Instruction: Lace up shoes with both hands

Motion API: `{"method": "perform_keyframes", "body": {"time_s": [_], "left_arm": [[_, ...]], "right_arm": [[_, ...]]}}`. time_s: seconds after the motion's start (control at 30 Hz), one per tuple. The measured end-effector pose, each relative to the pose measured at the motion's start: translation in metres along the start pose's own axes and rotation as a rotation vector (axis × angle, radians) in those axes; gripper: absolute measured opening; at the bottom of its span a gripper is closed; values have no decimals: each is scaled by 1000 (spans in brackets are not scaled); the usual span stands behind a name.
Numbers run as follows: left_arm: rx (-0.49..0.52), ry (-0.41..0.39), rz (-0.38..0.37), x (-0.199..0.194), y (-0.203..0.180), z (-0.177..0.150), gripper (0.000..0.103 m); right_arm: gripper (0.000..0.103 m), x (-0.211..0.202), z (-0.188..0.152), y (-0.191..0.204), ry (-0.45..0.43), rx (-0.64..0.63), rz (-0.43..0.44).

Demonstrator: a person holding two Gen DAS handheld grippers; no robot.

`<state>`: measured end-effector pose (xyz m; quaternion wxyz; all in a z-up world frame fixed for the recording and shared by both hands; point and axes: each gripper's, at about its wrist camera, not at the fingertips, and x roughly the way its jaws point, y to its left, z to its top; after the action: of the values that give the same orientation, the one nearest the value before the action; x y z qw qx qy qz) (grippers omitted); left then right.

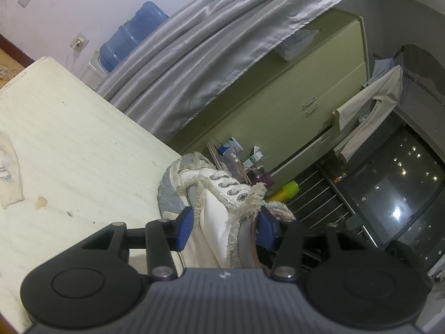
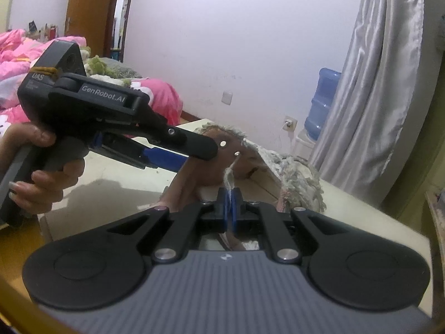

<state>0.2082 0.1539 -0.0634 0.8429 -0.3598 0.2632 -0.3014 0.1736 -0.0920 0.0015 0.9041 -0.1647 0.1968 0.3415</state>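
A white and grey sneaker [image 1: 211, 194] with frayed edging and metal eyelets lies on the cream table [image 1: 69, 144]. My left gripper [image 1: 226, 228] has its blue pads on either side of the shoe's collar and tongue, clamping it. In the right wrist view the shoe [image 2: 278, 167] sits just ahead, and a frayed lace [image 2: 228, 176] hangs from an eyelet [image 2: 237, 153]. My right gripper [image 2: 229, 206] is shut on the lace's lower end. The left gripper [image 2: 172, 158] reaches in from the left, held by a hand.
A grey curtain [image 1: 211, 55] and blue water jug [image 1: 130, 36] stand behind the table. A green cabinet [image 1: 306, 105] and clutter are at right. A pink bed [image 2: 27, 50] lies far left. A worn cloth patch [image 1: 8, 172] lies on the table's left.
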Motion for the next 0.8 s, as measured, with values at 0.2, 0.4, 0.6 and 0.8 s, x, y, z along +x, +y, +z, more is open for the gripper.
{"method": "perform_keyframes", "body": {"time_s": [0.2,0.4,0.6,0.8], "left_arm": [[4,-4,0,0,0,0,50],[4,-5,-3,1,0,-1,50],[0,-3,-2,2,-5,2,50],[-4,-5,-2,2,-4,3,51]], "right_arm": [[3,0,-3,-4,-33,11,8],[3,1,-4,-5,-38,5,32],[4,1,-5,-7,-46,-1,50],[4,1,-4,-8,-47,4,59]]}}
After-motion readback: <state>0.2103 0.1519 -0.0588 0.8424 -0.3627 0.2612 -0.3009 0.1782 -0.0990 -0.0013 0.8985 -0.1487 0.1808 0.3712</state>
